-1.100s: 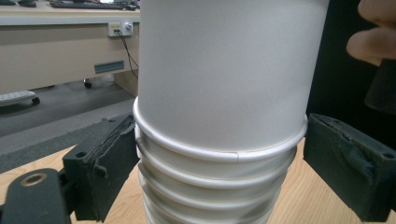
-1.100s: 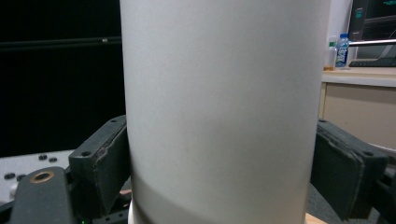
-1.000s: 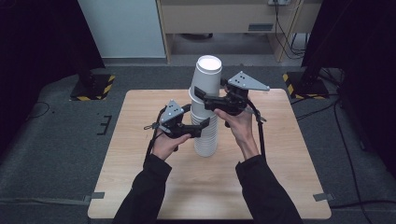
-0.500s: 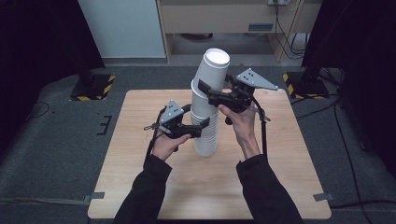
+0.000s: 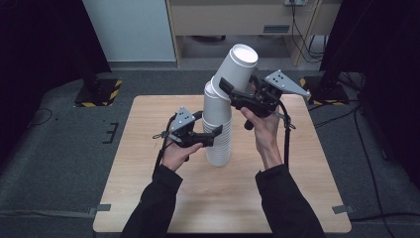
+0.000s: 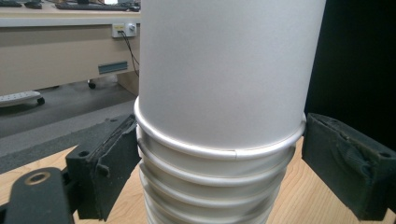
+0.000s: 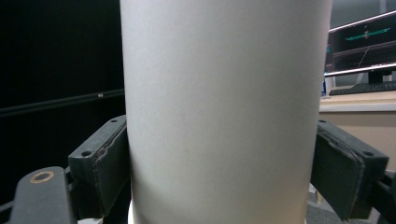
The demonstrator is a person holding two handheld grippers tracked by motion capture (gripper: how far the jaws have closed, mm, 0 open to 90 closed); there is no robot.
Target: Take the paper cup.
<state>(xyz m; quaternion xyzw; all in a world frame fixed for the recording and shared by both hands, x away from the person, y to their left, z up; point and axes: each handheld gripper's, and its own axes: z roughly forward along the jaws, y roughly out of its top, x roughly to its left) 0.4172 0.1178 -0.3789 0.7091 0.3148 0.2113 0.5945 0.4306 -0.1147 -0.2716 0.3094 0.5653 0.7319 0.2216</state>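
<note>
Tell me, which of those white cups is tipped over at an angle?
The top cup, clamped in the right gripper. It leans right, while the stack below stands upright on the table.

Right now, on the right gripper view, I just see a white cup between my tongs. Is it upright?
Observer: No. In the high view the top cup, held by the right tongs, leans to the right, base upward.
Operator: Is it clear of the others?
Observer: I cannot tell; its rim sits right at the top of the stack.
Operator: What steadies the stack?
Observer: The left tongs grip it partway down, pads against the nested rims.
</note>
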